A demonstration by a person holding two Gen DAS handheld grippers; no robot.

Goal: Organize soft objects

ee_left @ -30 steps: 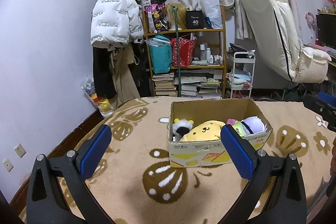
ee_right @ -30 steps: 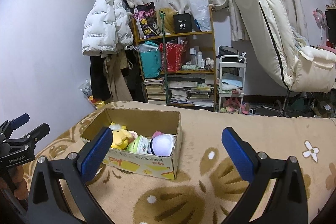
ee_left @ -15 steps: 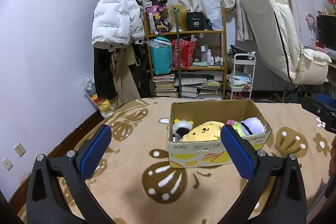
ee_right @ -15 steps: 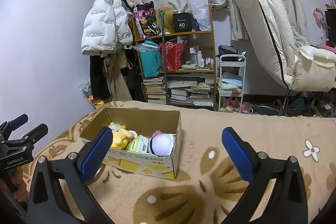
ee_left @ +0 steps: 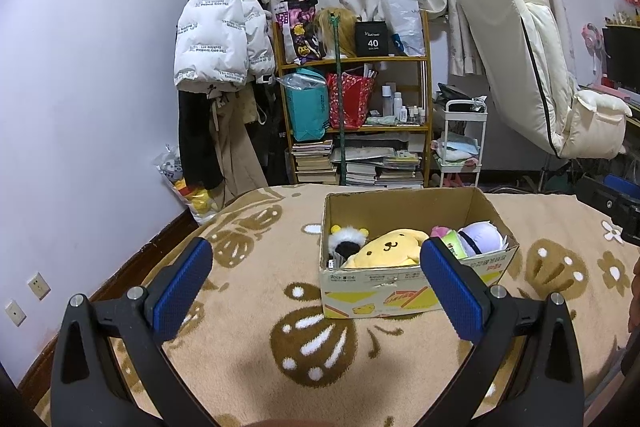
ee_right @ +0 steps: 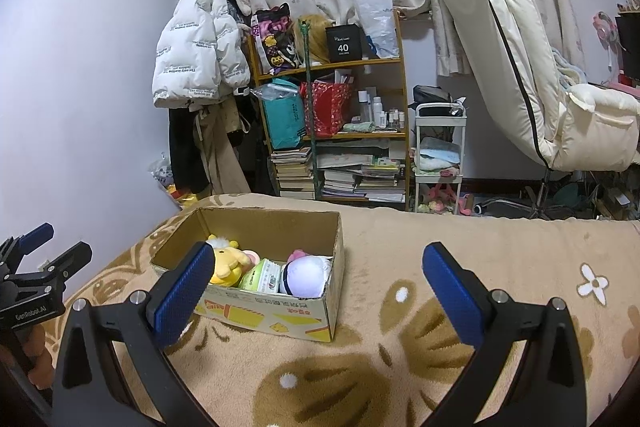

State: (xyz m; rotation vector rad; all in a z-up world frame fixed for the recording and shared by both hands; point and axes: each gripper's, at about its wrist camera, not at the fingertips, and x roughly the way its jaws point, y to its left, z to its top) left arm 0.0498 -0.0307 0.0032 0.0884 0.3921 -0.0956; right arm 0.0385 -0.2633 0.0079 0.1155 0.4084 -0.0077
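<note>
A cardboard box (ee_left: 404, 297) stands on the tan blanket and holds several plush toys: a yellow dog (ee_left: 390, 249), a black-and-white one (ee_left: 347, 241), a green one (ee_left: 454, 243) and a pale purple one (ee_left: 480, 238). The box (ee_right: 280, 319) and its yellow plush (ee_right: 226, 263) also show in the right wrist view. My left gripper (ee_left: 316, 287) is open and empty, held above the blanket in front of the box. My right gripper (ee_right: 318, 289) is open and empty, to the right of the box.
The tan patterned blanket (ee_left: 248, 307) covers the surface. Behind stand a cluttered wooden shelf (ee_left: 356, 119), a white puffer jacket (ee_left: 220, 43) on the wall, a small white cart (ee_left: 460, 143) and a cream recliner (ee_left: 532, 75). The left gripper shows at the left edge of the right wrist view (ee_right: 32, 283).
Both grippers stay open and empty. The views shift only slightly; the box and toys have not moved.
</note>
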